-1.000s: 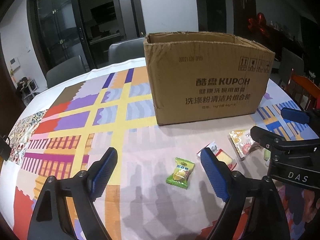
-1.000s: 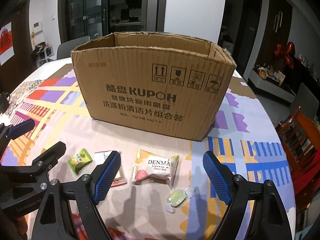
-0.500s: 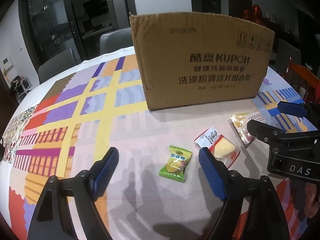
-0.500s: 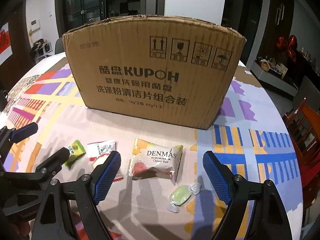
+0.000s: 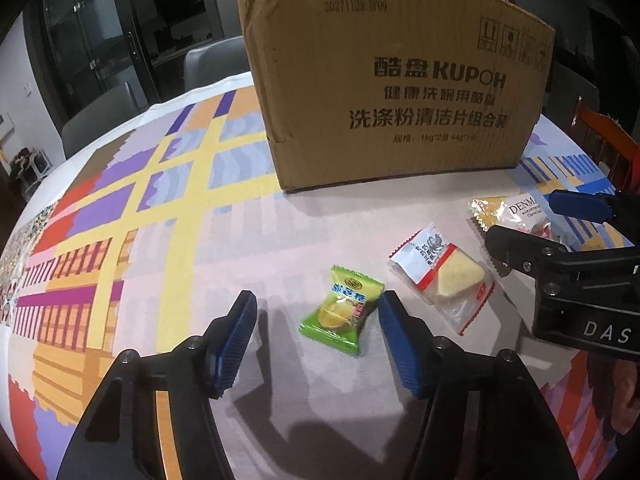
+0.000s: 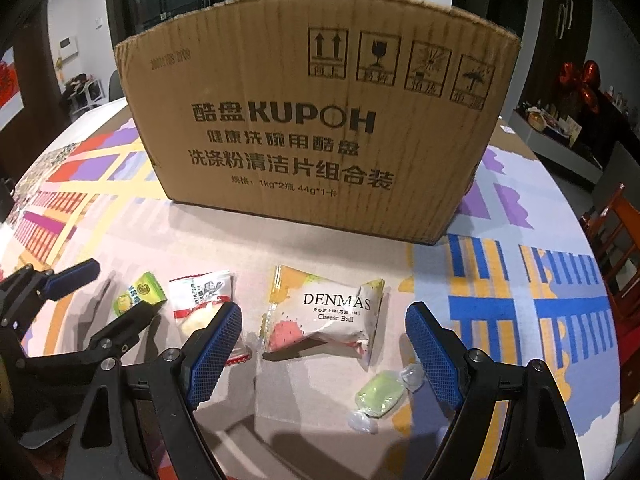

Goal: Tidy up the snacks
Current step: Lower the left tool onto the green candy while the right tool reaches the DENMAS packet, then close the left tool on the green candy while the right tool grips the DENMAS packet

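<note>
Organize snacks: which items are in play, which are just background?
In play: green durian candy packet, clear red-edged wafer packet, white Denmas cheese ball bag, pale green twist-wrapped candy, brown cardboard box.
Background: grey chairs, red wooden chair, patterned tablecloth.

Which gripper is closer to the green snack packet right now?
Left. The left gripper has the green packet between its fingers, which have just been closing, not yet pressing it. The right gripper sits farther right, around the Denmas pack.

Matt corrugated cardboard box (image 6: pixel 312 132), glossy plastic snack wrappers (image 6: pixel 332 316), smooth printed cloth tablecloth (image 5: pixel 168 208)
</note>
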`<state>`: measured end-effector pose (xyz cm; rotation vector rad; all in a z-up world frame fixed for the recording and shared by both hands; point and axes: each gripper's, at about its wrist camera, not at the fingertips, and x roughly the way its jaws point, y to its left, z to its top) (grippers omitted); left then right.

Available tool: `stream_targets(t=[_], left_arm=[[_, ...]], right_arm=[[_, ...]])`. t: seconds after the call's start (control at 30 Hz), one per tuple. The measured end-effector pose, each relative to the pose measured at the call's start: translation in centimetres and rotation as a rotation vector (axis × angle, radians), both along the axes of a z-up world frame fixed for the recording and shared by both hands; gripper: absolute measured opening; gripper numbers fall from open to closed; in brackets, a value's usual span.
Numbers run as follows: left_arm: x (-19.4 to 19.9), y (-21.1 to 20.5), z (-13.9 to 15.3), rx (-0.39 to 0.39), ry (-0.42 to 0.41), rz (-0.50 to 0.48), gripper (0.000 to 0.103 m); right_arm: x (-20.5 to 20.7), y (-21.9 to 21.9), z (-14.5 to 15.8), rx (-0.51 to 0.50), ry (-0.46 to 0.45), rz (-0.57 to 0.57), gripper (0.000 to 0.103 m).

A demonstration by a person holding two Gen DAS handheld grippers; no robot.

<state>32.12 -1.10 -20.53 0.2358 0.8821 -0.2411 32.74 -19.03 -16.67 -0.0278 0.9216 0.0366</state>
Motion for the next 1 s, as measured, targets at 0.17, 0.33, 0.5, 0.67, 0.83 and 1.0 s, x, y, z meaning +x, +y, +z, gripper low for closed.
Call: stream_targets(t=[0.17,0.33,0.5,0.67,0.83,1.0], left_arm=[[-0.2,-0.2,0.0,-0.014,0.002,-0.011,0.054],[-0.2,-0.4,0.0,-0.036,0.007,-0.021,0.043],[-0.3,-0.8,0.0,-0.049,0.012,-0.037,0.032],[-0.1,-0.9,0.0,-0.039,0.010,-0.029,0.028],[-0.2,-0.8,0.0,-0.036,0.010,-0.020,0.026],[-0.1,-0.7,0.2,-0.033,0.014,-0.007,0.025]], right_arm=[[0.4,0.0,-0.7,0.005,0.015,-0.003,0.085],[0.8,-0.3,-1.3,0.022,0.035,-0.018,0.077],[1.1,-0.7,-2.0,0.035,0.051,-0.033,0.071],[1.1,-1.0,-2.0,0.041,0.047,-0.043,0.060],[1.1,-1.3,-2.0,0.041,0.044,-0.045,0.054],[1.1,-1.4,-1.9,0.052,0.046,-0.047,0.051]])
